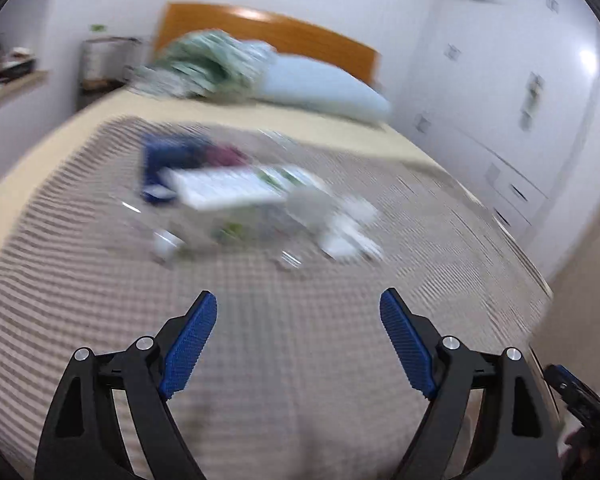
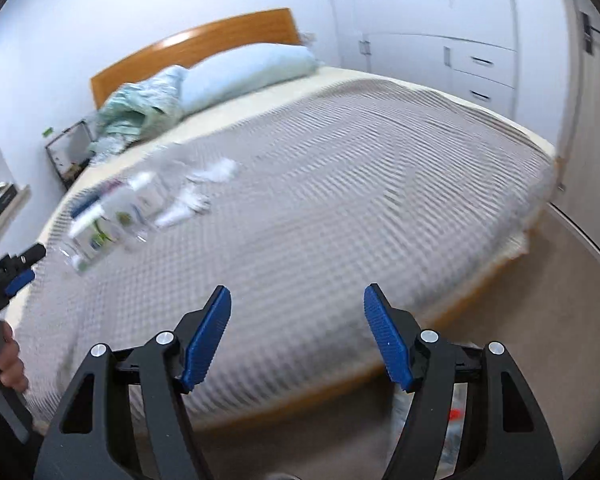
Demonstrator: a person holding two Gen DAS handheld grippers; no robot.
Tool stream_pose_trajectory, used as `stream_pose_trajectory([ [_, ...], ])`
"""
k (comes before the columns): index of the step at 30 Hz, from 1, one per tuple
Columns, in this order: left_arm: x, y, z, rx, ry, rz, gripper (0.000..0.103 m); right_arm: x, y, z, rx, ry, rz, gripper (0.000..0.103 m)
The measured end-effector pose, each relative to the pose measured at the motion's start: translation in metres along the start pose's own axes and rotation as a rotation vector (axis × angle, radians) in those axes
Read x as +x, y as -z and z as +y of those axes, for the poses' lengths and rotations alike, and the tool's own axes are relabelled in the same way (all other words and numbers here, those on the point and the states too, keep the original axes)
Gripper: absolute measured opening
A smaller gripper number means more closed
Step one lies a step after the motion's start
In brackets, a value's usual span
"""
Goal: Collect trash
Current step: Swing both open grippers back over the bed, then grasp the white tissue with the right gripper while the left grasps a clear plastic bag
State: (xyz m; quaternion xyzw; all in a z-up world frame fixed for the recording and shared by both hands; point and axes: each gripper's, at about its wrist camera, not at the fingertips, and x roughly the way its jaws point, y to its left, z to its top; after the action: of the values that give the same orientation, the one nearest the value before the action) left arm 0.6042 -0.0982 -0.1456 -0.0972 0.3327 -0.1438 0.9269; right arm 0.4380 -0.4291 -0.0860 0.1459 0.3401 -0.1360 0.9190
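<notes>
Trash pile (image 1: 244, 204) lies on bed (image 1: 300, 320) ahead of left gripper (image 1: 298, 312), probably the nearer; right gripper (image 2: 297, 308) further off; both jaws wide, empty, left's opening

Left gripper (image 1: 298, 300): jaws spread wide, nothing between the blue pads (image 1: 190, 346), pointing forward and downward. Right gripper (image 2: 297, 295): jaws apart, nothing between them, likewise angled downward. In the right wrist view, a hand (image 2: 10, 360) grips the left gripper's handle at the frame's left edge.
</notes>
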Motion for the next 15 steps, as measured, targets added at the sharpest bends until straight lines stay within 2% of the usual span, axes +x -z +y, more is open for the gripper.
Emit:
stream_pose_trajectory([
  [2,0.003,-0.016,0.035,-0.089,-0.045,-0.016,0.081,0.018,-0.013,0.023,-0.008,-0.028,-0.001,0.066],
  [7,0.016,-0.041,0.105,-0.287,-0.11,0.01,0.081,0.087,-0.056,0.097,-0.081,-0.081,0.038,0.066],
  [10,0.02,-0.046,0.132,-0.346,-0.137,0.016,0.081,0.14,-0.077,0.133,-0.134,-0.091,0.08,0.066],
  [15,0.024,-0.054,0.158,-0.372,-0.138,0.021,0.081,0.242,-0.097,0.164,-0.222,-0.053,0.208,0.055],
])
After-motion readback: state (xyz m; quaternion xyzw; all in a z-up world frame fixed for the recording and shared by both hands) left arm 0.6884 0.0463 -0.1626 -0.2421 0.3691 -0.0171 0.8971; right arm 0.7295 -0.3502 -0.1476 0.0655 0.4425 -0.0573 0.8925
